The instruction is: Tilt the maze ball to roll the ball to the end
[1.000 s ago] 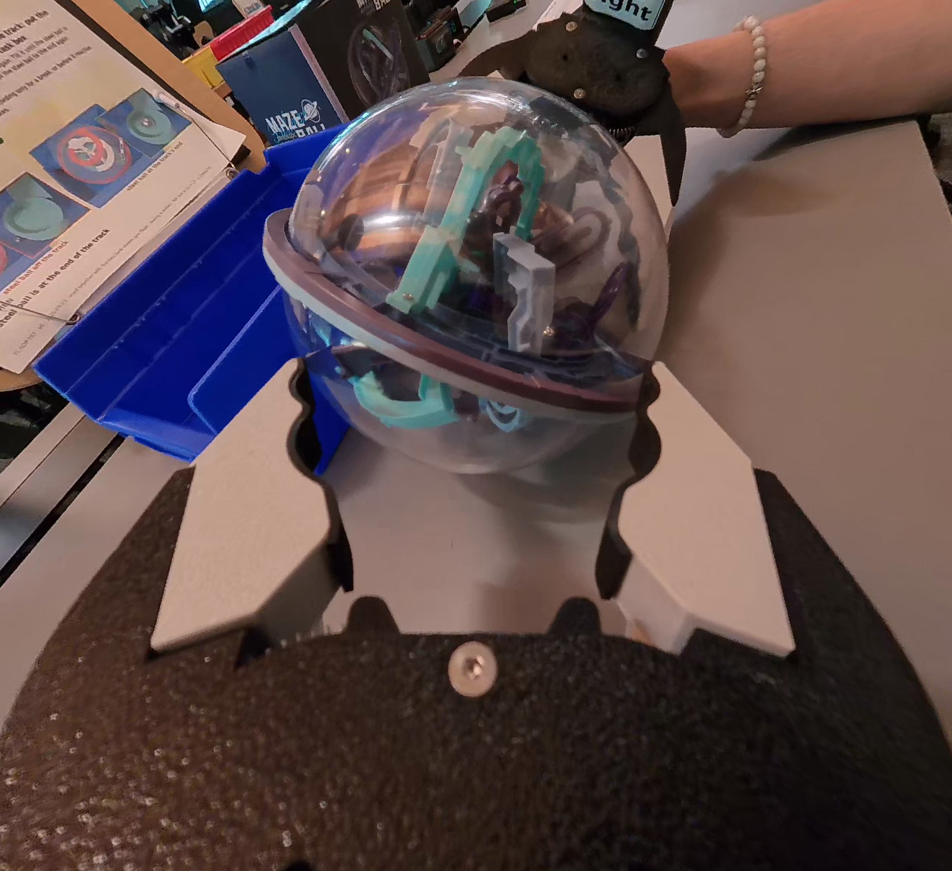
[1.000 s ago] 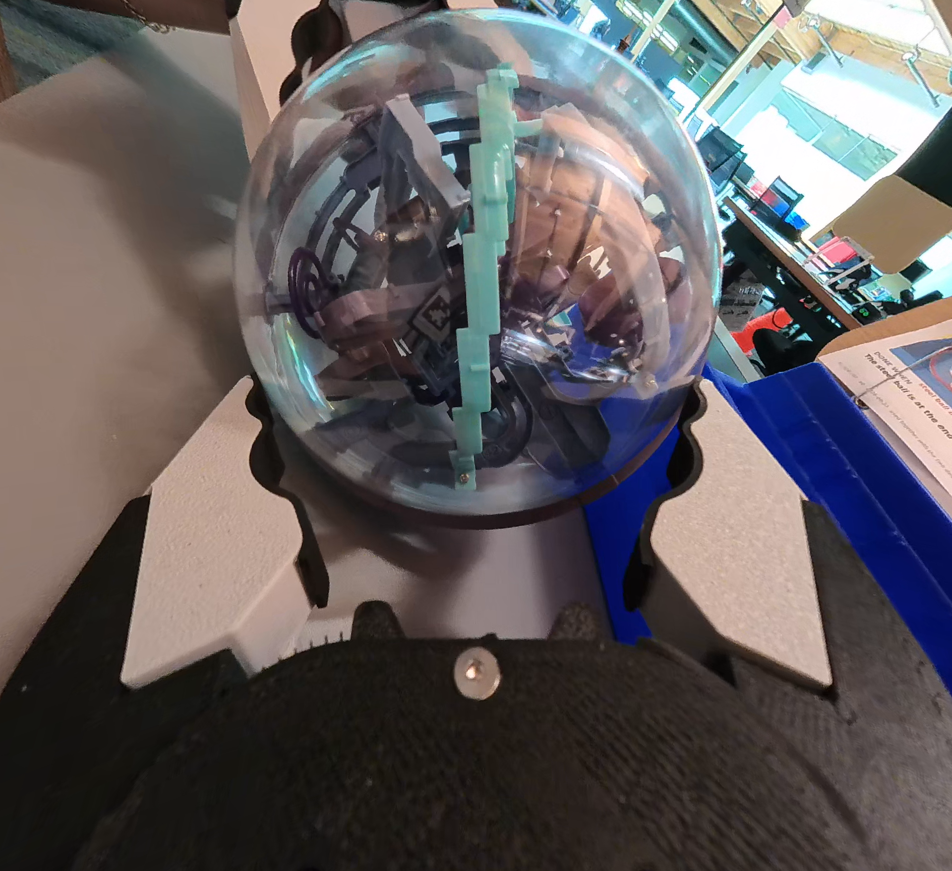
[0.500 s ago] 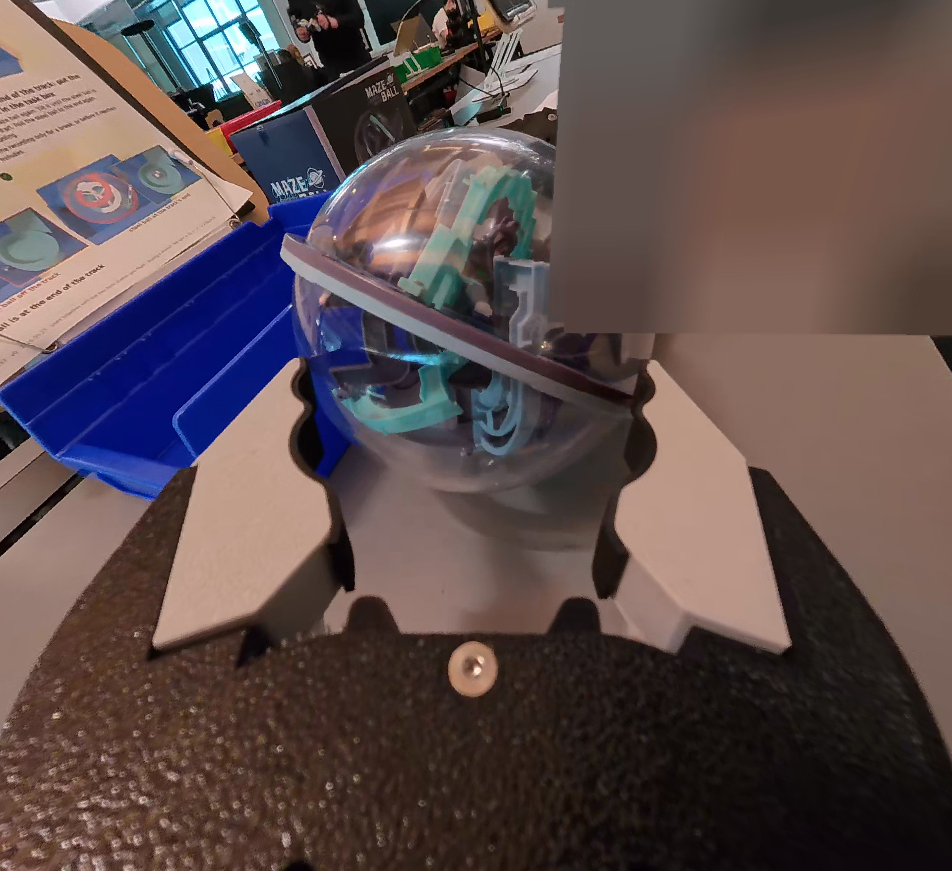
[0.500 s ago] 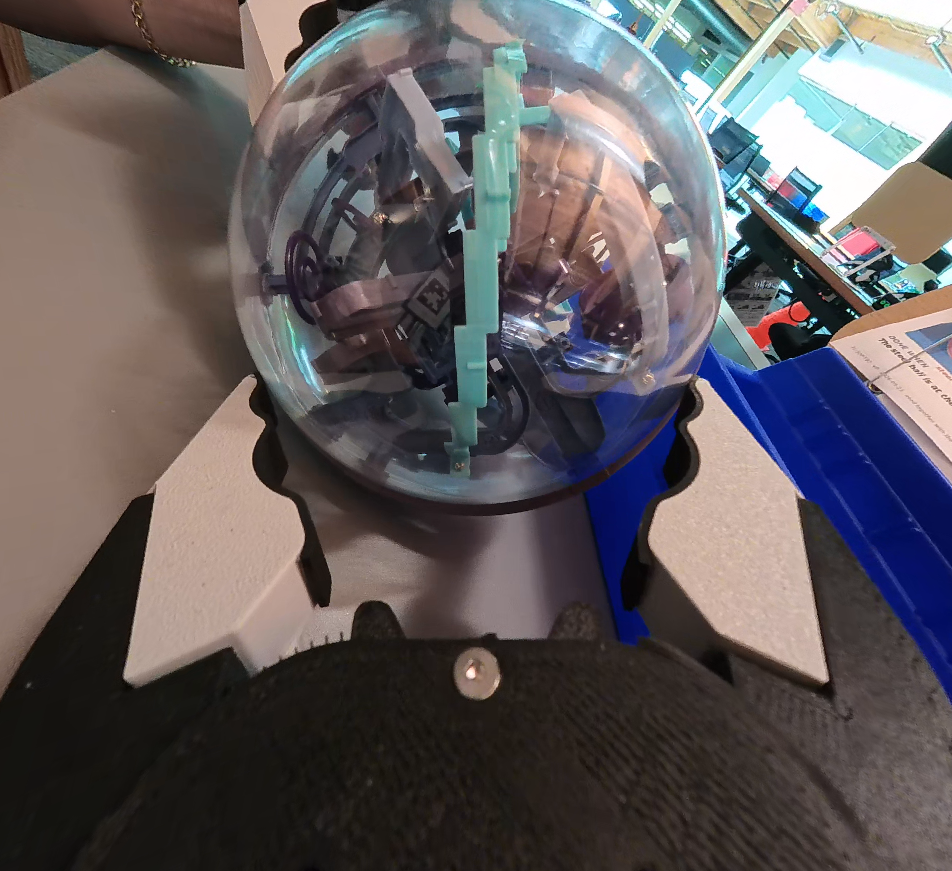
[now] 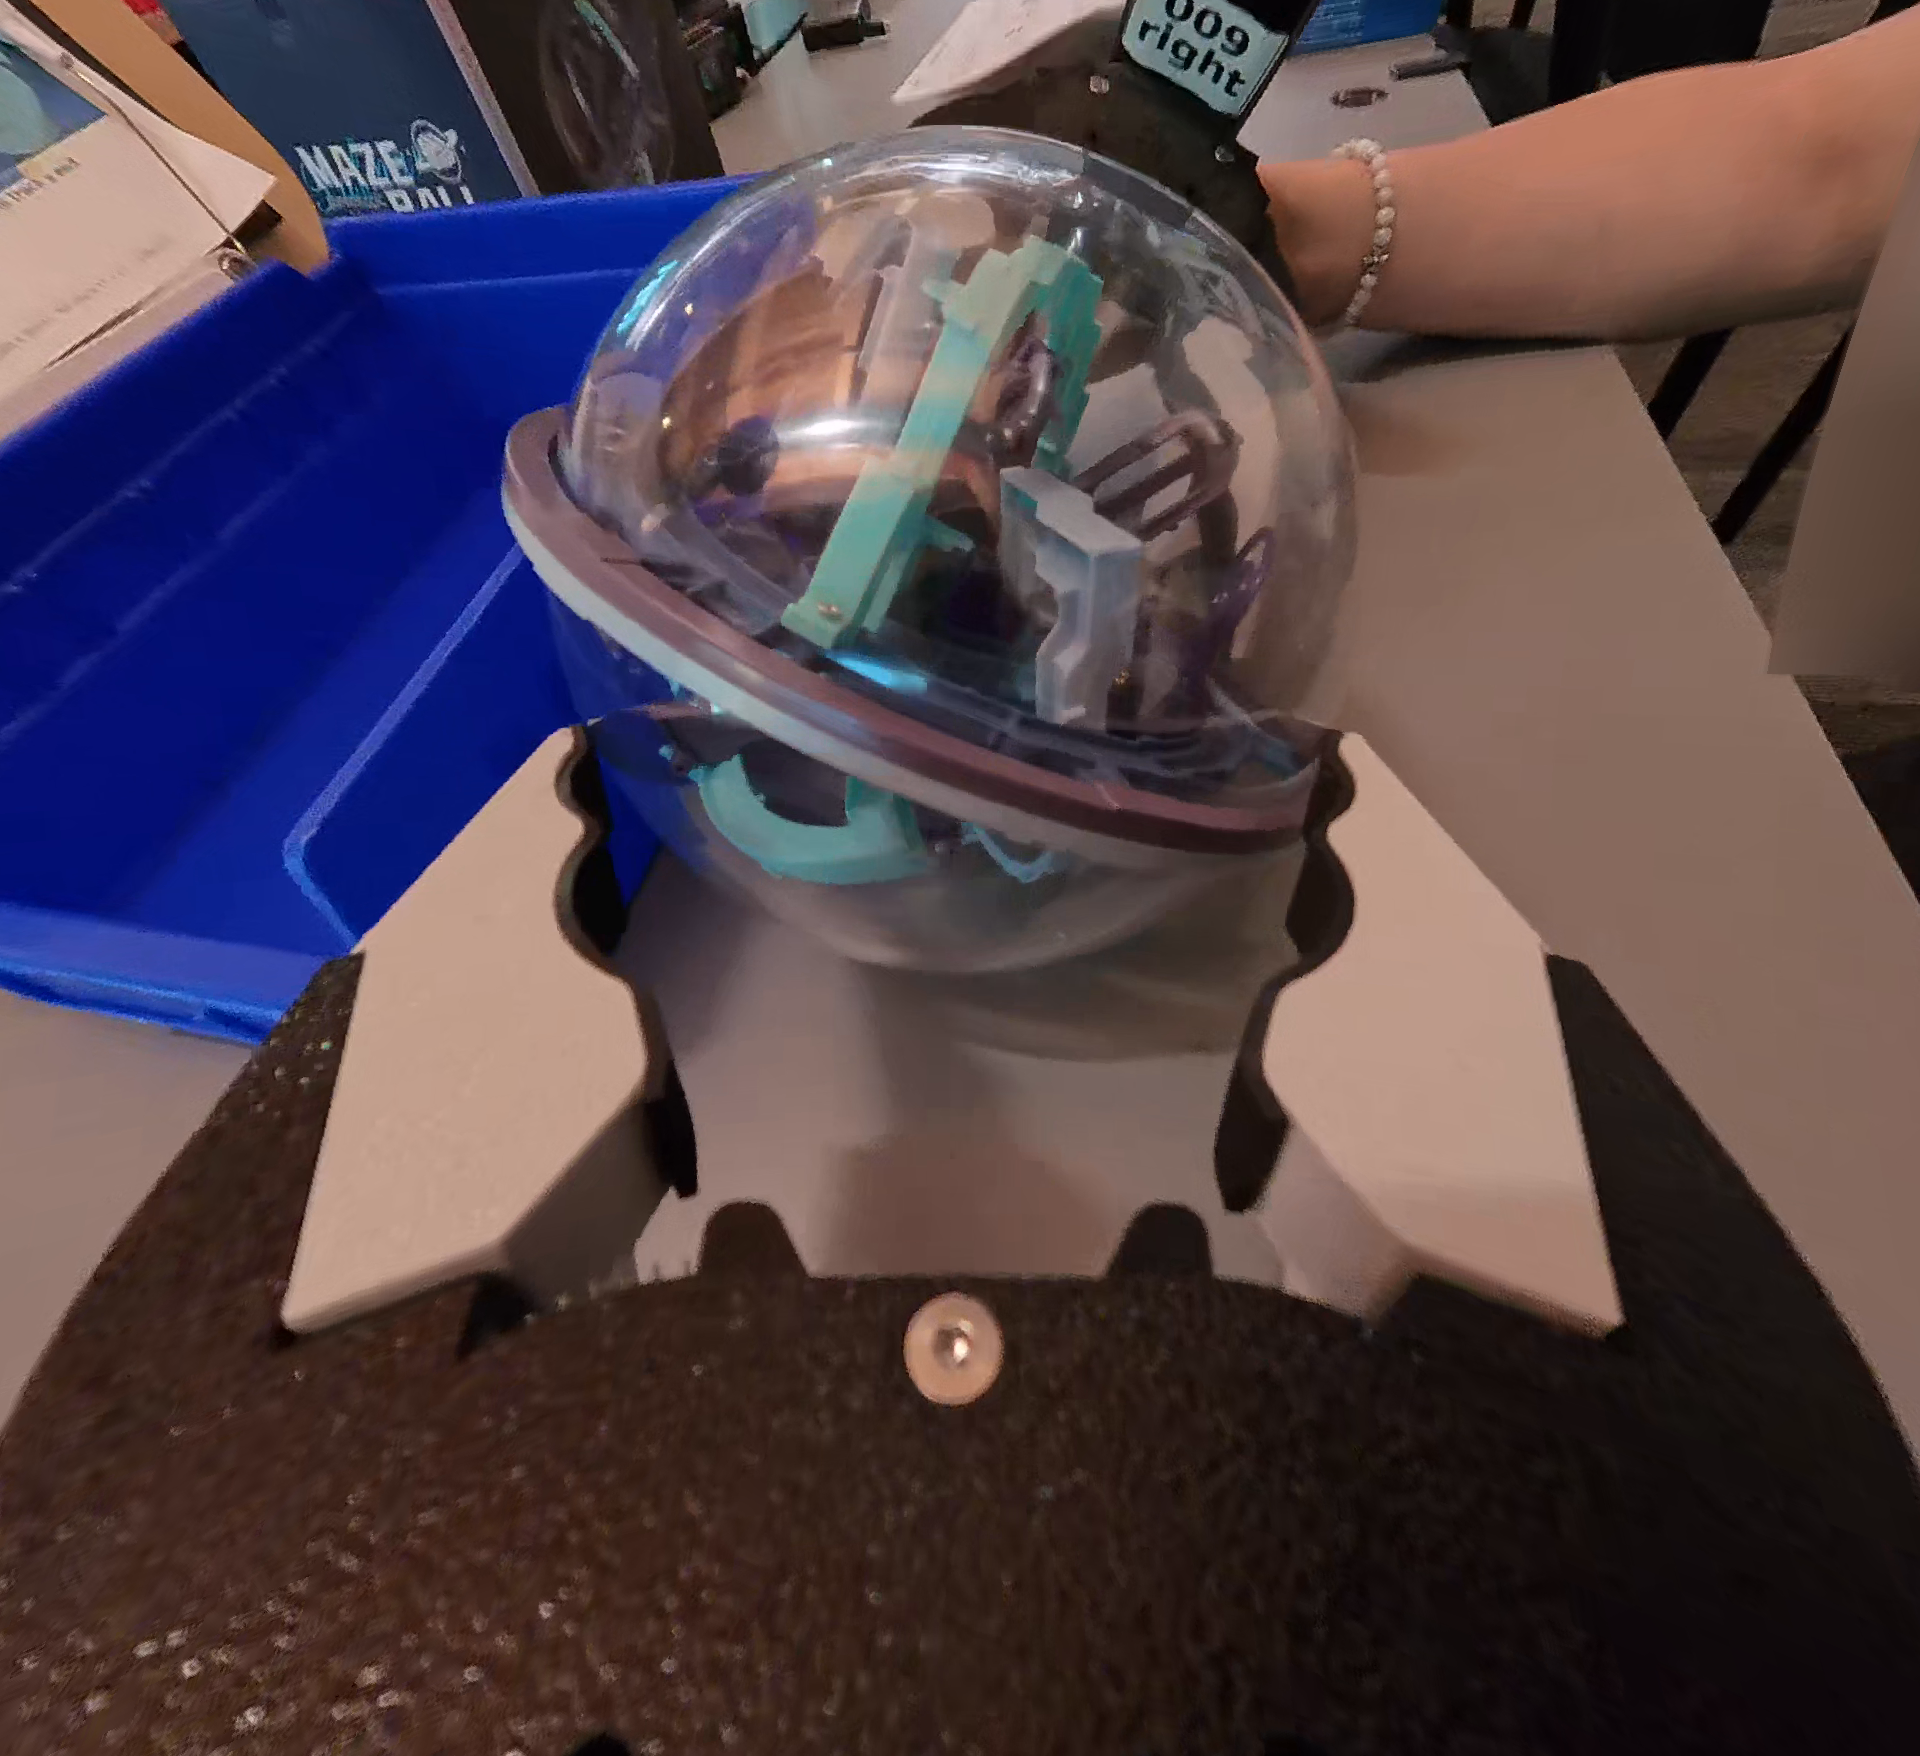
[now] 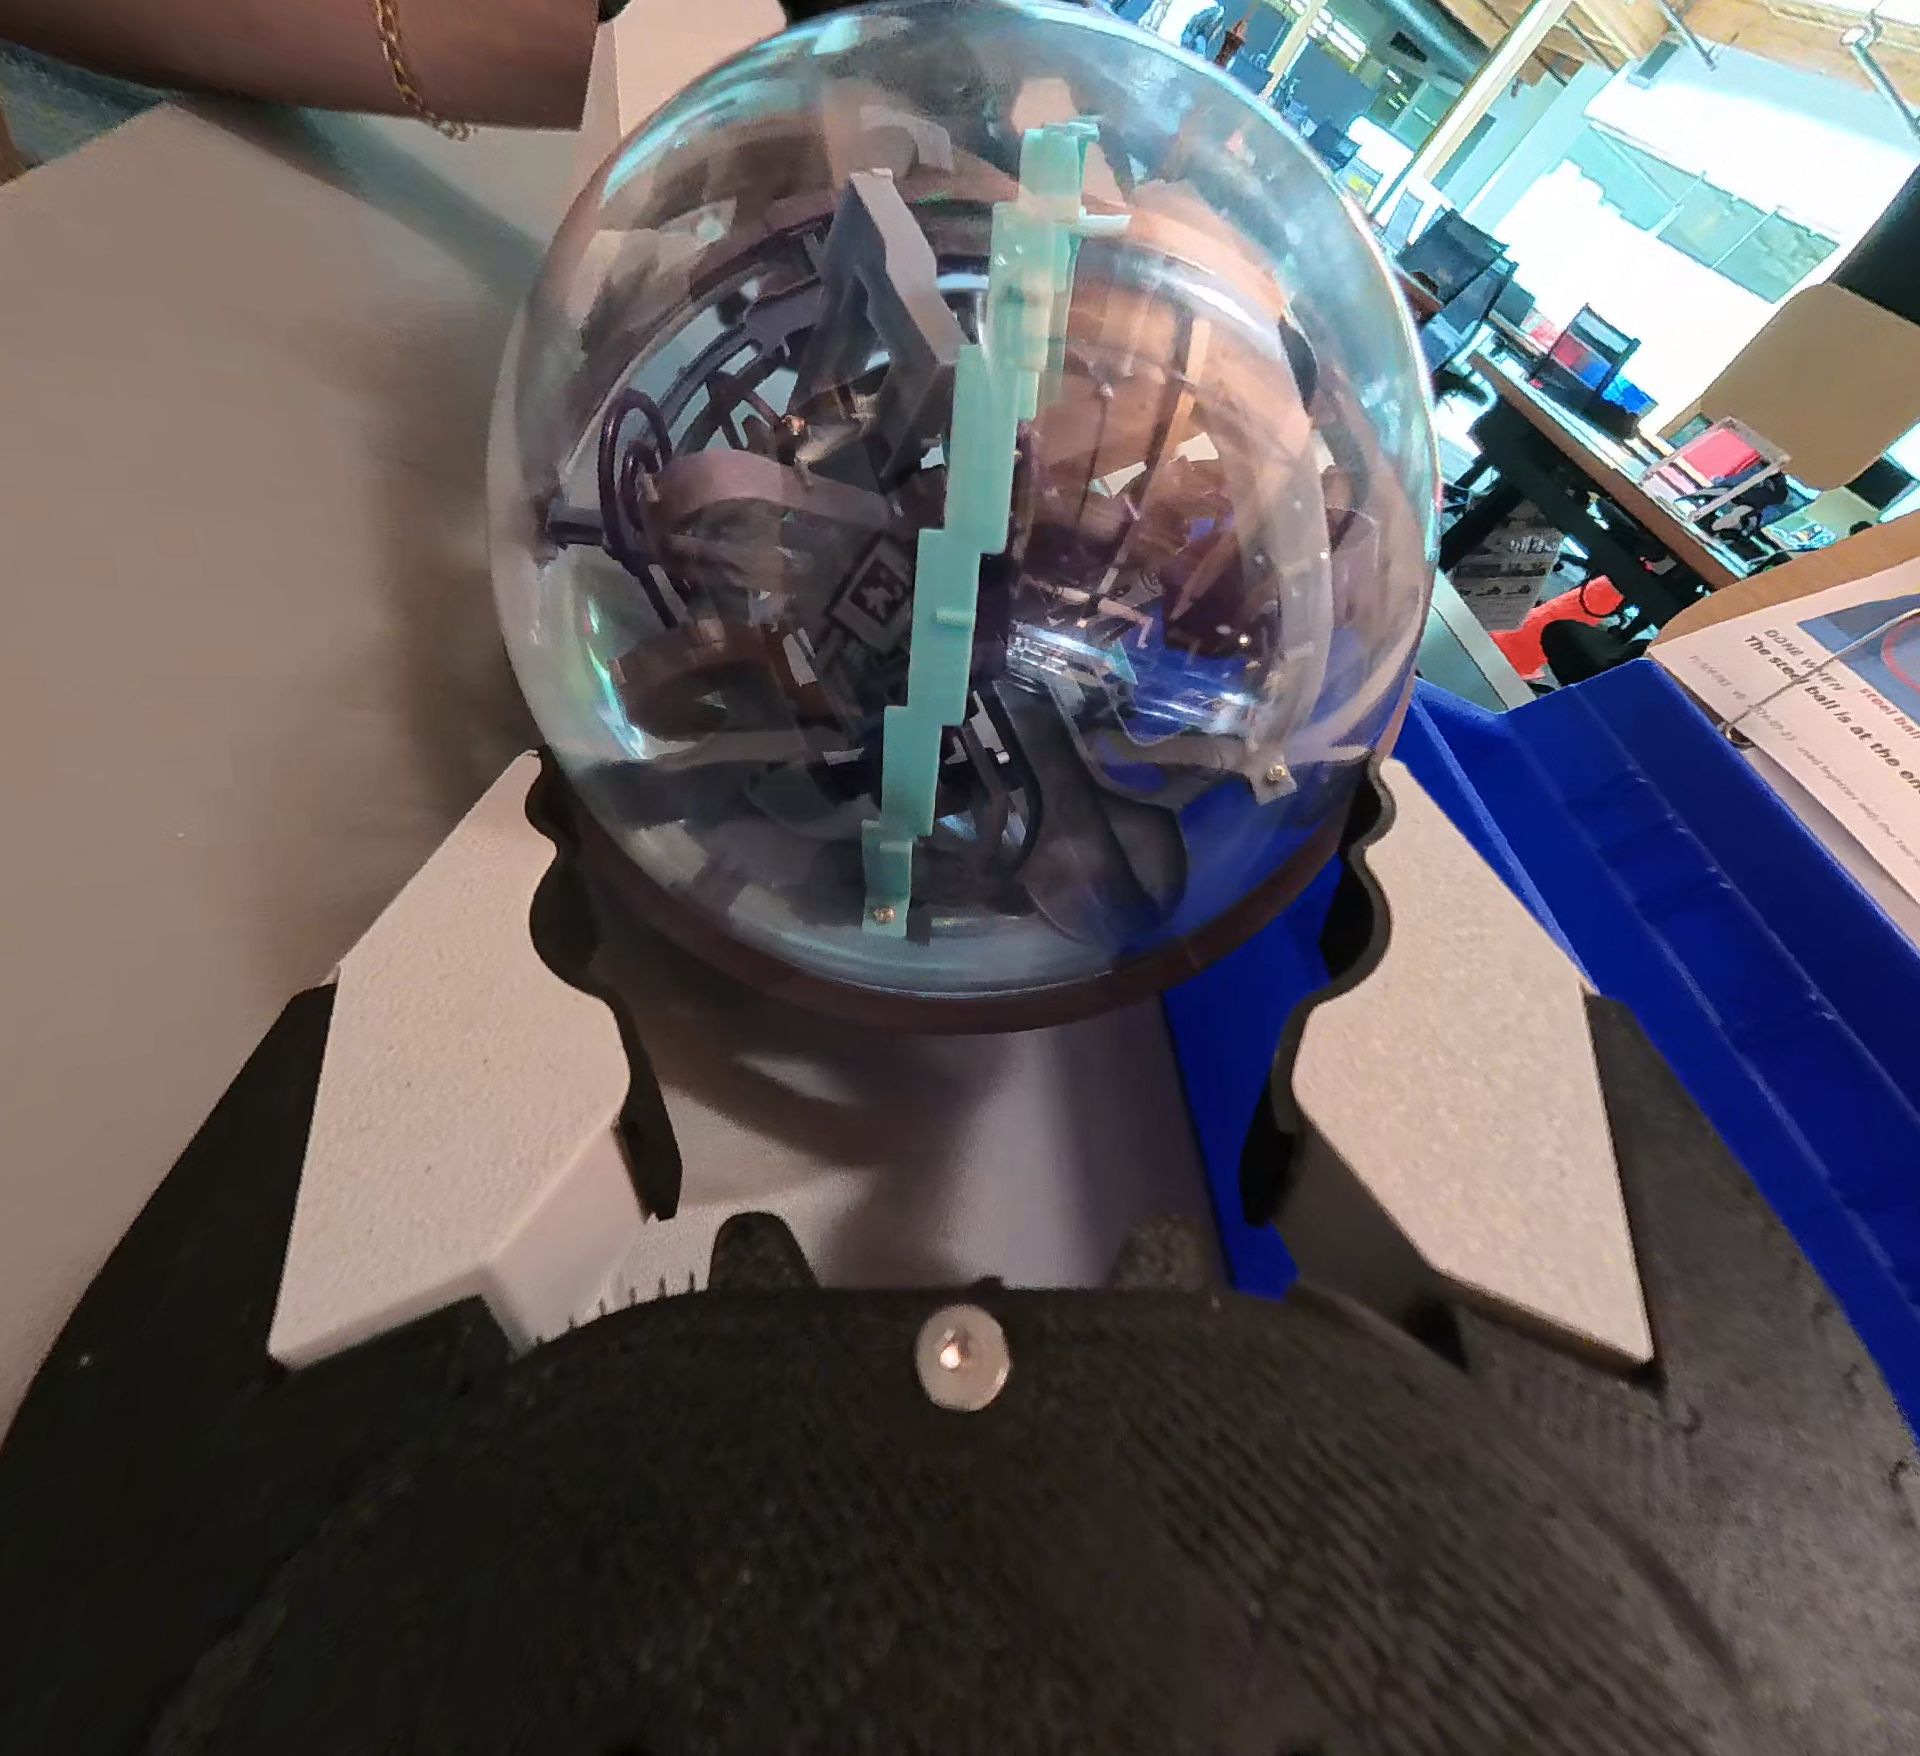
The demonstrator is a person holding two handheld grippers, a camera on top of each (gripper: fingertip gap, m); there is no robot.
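The maze ball [image 5: 935, 480] is a clear sphere with teal, grey and purple tracks inside and a dark ring around its middle. It hangs just above the grey table [image 5: 1558, 667], clamped from opposite sides by both grippers. My left gripper [image 5: 951, 771] is shut on its lower half at the ring, which slopes down to the right. My right gripper [image 6: 956, 781] is shut on the ball [image 6: 956, 480] from the far side, and its black body [image 5: 1195, 44] rises behind the sphere. I cannot make out the small steel ball inside.
A blue bin [image 5: 208, 563] sits on the table to the left of the ball, and shows on the right in the right wrist view [image 6: 1662, 875]. The game's dark box [image 5: 416, 44] and a cardboard-backed instruction sheet [image 6: 1818, 667] stand behind the bin. A person's forearms hold both grippers.
Both grippers have tipped with the ball still clamped. The left wrist view rose, then dropped back, and the ring now slopes a little more steeply down to the right.
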